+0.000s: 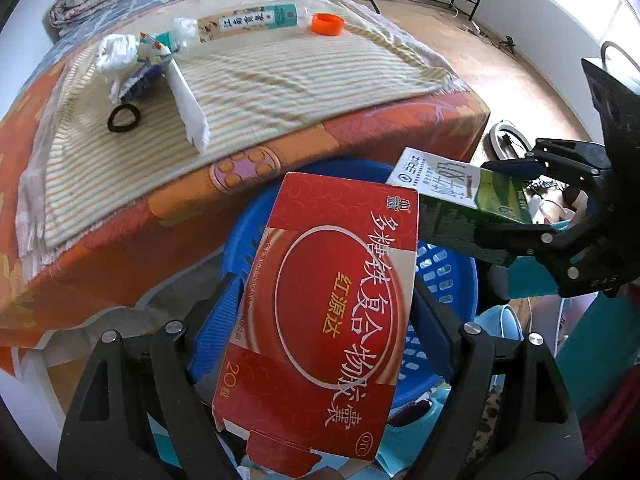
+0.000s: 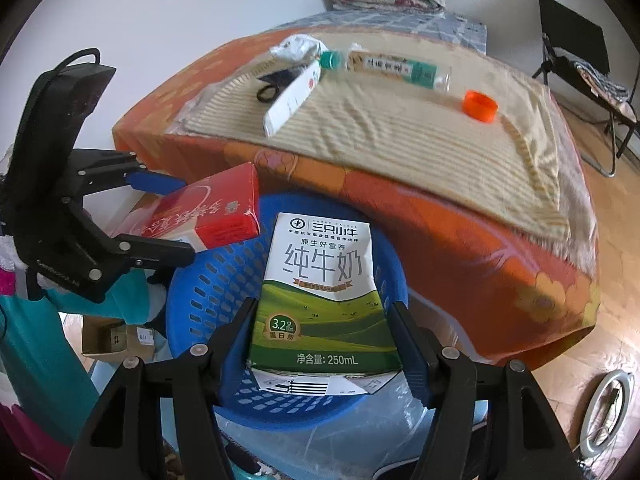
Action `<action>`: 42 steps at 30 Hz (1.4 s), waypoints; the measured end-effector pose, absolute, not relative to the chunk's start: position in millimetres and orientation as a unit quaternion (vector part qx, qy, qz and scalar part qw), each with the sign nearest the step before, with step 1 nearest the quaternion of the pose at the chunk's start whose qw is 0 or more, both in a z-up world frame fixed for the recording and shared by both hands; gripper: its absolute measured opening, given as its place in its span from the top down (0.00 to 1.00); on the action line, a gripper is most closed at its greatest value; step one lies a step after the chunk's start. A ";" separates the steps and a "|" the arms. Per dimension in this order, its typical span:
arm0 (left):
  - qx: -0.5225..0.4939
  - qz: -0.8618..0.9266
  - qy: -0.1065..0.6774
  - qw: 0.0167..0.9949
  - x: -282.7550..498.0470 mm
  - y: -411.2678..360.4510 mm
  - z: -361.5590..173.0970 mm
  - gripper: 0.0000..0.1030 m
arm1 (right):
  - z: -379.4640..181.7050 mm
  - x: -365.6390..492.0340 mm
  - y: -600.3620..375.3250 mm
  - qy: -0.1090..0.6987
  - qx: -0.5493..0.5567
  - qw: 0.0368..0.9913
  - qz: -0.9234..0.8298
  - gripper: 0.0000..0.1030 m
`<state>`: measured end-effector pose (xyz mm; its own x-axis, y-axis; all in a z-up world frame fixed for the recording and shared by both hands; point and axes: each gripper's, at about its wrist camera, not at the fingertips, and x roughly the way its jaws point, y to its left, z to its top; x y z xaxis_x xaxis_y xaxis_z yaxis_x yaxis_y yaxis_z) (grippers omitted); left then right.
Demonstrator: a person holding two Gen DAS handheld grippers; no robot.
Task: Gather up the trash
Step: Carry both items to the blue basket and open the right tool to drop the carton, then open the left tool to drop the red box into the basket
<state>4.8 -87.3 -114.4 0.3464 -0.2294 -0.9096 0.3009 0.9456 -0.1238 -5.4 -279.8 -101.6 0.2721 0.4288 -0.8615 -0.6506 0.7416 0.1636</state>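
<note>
Above a blue basket (image 2: 200,280) beside the bed (image 2: 460,208), two tools each hold a piece of trash. Left tool (image 1: 324,308) grips a red box (image 1: 332,300) between its blue pads, over the basket's left side. Right tool (image 2: 324,332) grips a green-and-white milk carton (image 2: 324,288), upright over the basket's middle. Beyond the basket, on the bed's striped towel (image 2: 400,132), lie a bottle (image 2: 400,68), an orange cap (image 2: 480,107), a white tube (image 2: 292,100), crumpled white wrapping (image 2: 296,46) and a black hair tie (image 1: 124,117).
</note>
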 end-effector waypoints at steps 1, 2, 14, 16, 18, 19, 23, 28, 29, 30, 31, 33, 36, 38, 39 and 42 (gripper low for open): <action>0.032 -0.162 0.550 0.819 4.7 -88.8 -115.9 0.18 | -103.8 -5.7 -279.8 0.500 -0.110 0.788 0.342 0.35; 0.032 -0.163 0.552 0.817 4.5 -89.3 -117.2 0.18 | -105.3 -6.3 -279.4 0.502 -0.110 0.786 0.343 0.35; 0.030 -0.168 0.566 0.806 5.3 -93.3 -126.2 0.18 | -118.9 -4.8 -276.0 0.524 -0.090 0.776 0.340 0.24; 0.032 -0.172 0.568 0.805 5.5 -94.8 -126.8 0.18 | -119.6 -4.3 -276.9 0.525 -0.086 0.776 0.338 0.24; 0.036 -0.175 0.568 0.803 5.2 -96.9 -127.4 0.18 | -118.0 -2.9 -278.4 0.524 -0.077 0.778 0.337 0.24; 0.037 -0.176 0.568 0.803 5.0 -97.8 -127.5 0.18 | -116.8 -1.4 -278.5 0.524 -0.071 0.778 0.338 0.24; 0.043 -0.184 0.565 0.803 3.2 -102.0 -126.2 0.18 | -112.3 1.9 -281.4 0.522 -0.047 0.781 0.340 0.24; 0.046 -0.199 0.557 0.805 0.4 -108.3 -120.9 0.18 | -109.9 3.1 -279.5 0.518 -0.043 0.783 0.342 0.24; 0.046 -0.203 0.556 0.805 0.0 -109.3 -120.1 0.18 | -109.6 3.3 -278.6 0.517 -0.044 0.783 0.342 0.24; 0.047 -0.207 0.555 0.805 -0.8 -110.6 -119.2 0.18 | -109.2 3.7 -278.5 0.516 -0.044 0.784 0.342 0.24; 0.049 -0.209 0.553 0.805 -1.6 -111.6 -118.3 0.18 | -109.0 4.3 -278.6 0.516 -0.042 0.785 0.341 0.24; 0.052 -0.215 0.550 0.806 -3.7 -114.4 -116.1 0.18 | -107.8 5.2 -279.7 0.515 -0.039 0.786 0.340 0.24; 0.051 -0.220 0.546 0.807 -5.6 -116.3 -113.2 0.18 | -107.2 6.7 -280.9 0.513 -0.037 0.789 0.336 0.24; 0.052 -0.218 0.545 0.808 -5.0 -116.6 -112.2 0.18 | -107.0 7.0 -281.9 0.513 -0.036 0.789 0.335 0.24; 0.051 -0.218 0.545 0.808 -4.5 -116.3 -112.1 0.18 | -107.0 7.4 -282.1 0.513 -0.035 0.790 0.334 0.24; 0.048 -0.217 0.546 0.808 -2.6 -114.9 -112.5 0.18 | -106.7 8.6 -283.1 0.512 -0.034 0.791 0.332 0.24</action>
